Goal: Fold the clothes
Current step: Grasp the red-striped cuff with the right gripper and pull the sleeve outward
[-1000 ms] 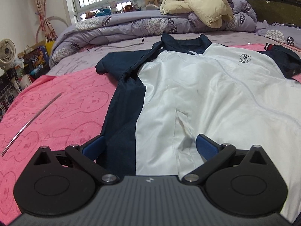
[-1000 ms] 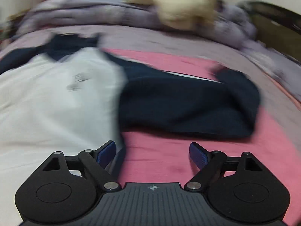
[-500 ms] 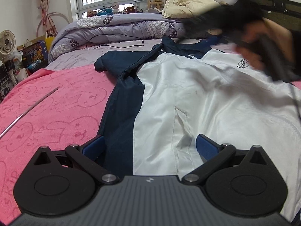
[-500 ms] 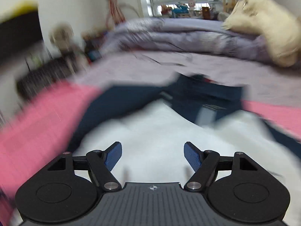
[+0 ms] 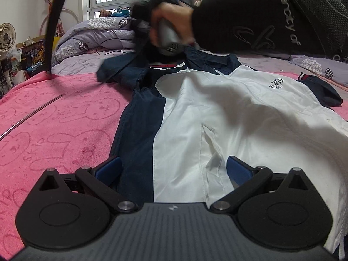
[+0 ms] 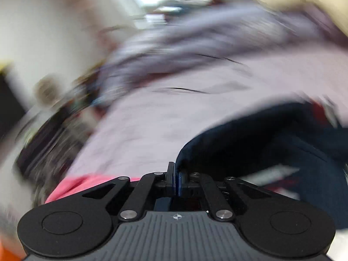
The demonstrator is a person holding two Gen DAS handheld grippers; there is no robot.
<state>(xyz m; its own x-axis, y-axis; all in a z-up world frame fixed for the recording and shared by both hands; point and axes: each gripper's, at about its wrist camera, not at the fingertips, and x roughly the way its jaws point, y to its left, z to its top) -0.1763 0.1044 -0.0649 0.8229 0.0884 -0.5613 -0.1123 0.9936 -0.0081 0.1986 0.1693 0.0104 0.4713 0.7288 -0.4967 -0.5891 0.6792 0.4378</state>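
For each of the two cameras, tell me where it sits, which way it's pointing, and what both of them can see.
Left wrist: on the open left hand-held gripper at the jacket hem, looking up the bed toward the window; a hand and black sleeve reach to the collar.
Right wrist: on the right hand-held gripper, shut on navy fabric, facing the blurred purple bedding.
Shared: the jacket, pink blanket and purple bedding.

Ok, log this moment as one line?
left gripper: open, over jacket hem | right gripper: shut on navy collar area | fold: not yet done
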